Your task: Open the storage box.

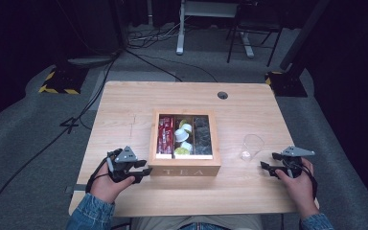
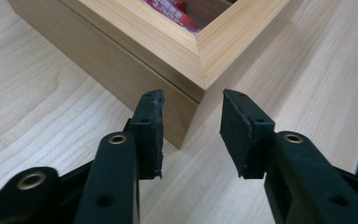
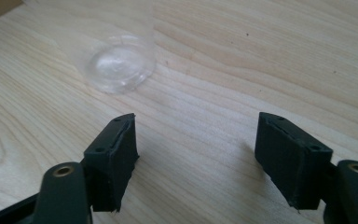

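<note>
One tea box (image 1: 185, 170), one clear cup (image 1: 251, 146); left tongs (image 1: 141, 171), right tongs (image 1: 270, 165) apart, empty.

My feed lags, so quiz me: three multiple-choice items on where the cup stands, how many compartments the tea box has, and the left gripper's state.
1. Where does the clear cup stand?
A. inside the tea box
B. on the table, right of the tea box
C. at the table's far left corner

2. How many compartments does the tea box have?
A. two
B. three
C. five

3. How is the left gripper?
A. open, at the box's corner
B. shut on a tea bag
C. shut on the cup

Answers: B, the cup stands between the box and the right gripper; B, two dividers split the box; A, nothing sits between its pads.
</note>
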`<state>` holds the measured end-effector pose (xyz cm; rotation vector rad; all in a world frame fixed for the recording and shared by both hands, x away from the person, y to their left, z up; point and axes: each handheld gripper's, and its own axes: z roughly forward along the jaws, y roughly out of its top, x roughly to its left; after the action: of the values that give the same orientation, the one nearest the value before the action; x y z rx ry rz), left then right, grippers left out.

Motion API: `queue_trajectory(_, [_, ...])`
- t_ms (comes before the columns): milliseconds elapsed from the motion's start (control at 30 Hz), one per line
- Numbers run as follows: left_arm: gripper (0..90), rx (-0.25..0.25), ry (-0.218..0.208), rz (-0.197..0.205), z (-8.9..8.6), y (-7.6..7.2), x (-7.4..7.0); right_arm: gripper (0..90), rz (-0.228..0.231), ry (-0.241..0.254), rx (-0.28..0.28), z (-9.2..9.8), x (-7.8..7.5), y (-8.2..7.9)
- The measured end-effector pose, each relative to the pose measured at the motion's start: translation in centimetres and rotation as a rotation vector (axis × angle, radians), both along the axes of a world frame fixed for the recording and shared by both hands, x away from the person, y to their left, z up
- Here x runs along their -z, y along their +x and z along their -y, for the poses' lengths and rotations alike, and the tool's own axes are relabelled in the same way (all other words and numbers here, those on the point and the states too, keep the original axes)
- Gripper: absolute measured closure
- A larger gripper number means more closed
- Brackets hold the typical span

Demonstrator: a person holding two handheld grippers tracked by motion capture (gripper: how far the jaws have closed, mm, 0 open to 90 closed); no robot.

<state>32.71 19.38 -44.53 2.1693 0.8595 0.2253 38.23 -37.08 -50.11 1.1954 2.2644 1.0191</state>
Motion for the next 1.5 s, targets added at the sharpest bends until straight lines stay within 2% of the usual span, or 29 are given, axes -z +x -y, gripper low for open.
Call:
queue_trajectory(33, [61.1,0.001,0.009,0.009,0.1,0.1,0.1,30.1,0.006,0.007,0.004,-0.1,-0.2,-0.1])
queue_trajectory(200, [61.9,0.006,0.038,0.006,0.6,0.3,0.4,33.3,0.03,0.02,0.001,-0.4,-1.4,-0.8])
queue_trajectory(367, [62.9,0.016,0.053,0.001,0.6,0.4,-0.1,37.5,0.059,0.035,-0.036,-1.2,-2.5,-1.6])
queue_trajectory(467, [65.8,0.023,0.04,0.024,0.4,0.3,-0.6,39.0,0.087,0.044,-0.063,-2.0,-3.5,-2.2])
queue_trajectory(533, [66.6,0.025,0.068,0.04,0.7,0.2,-0.7,39.8,0.108,0.051,-0.084,-2.5,-4.2,-2.5])
queue_trajectory(600, [66.9,0.024,0.078,0.049,0.8,0.1,-0.8,40.3,0.124,0.057,-0.099,-3.0,-4.8,-2.8])
queue_trajectory(733, [69.2,0.024,0.062,0.046,0.7,0.2,-1.0,40.4,0.152,0.07,-0.151,-4.5,-6.1,-3.5])
queue_trajectory(933, [70.3,0.015,0.043,0.07,0.5,0.0,-1.6,36.7,0.121,0.069,-0.273,-7.9,-7.3,-4.1])
queue_trajectory(1133, [71.4,0.011,0.019,0.087,0.3,0.0,-2.2,32.5,0.096,0.056,-0.379,-11.9,-7.5,-4.1])
queue_trajectory(1267, [71.6,0.01,0.007,0.088,0.3,0.1,-2.3,34.1,0.087,0.046,-0.41,-14.0,-7.4,-3.7])
queue_trajectory(1367, [72.3,0.007,0.001,0.105,0.2,0.1,-2.5,36.0,0.087,0.039,-0.417,-15.0,-7.3,-3.2])
queue_trajectory(1500, [73.9,0.01,-0.009,0.107,0.3,0.2,-2.6,36.5,0.118,0.013,-0.408,-15.9,-7.2,-2.6])
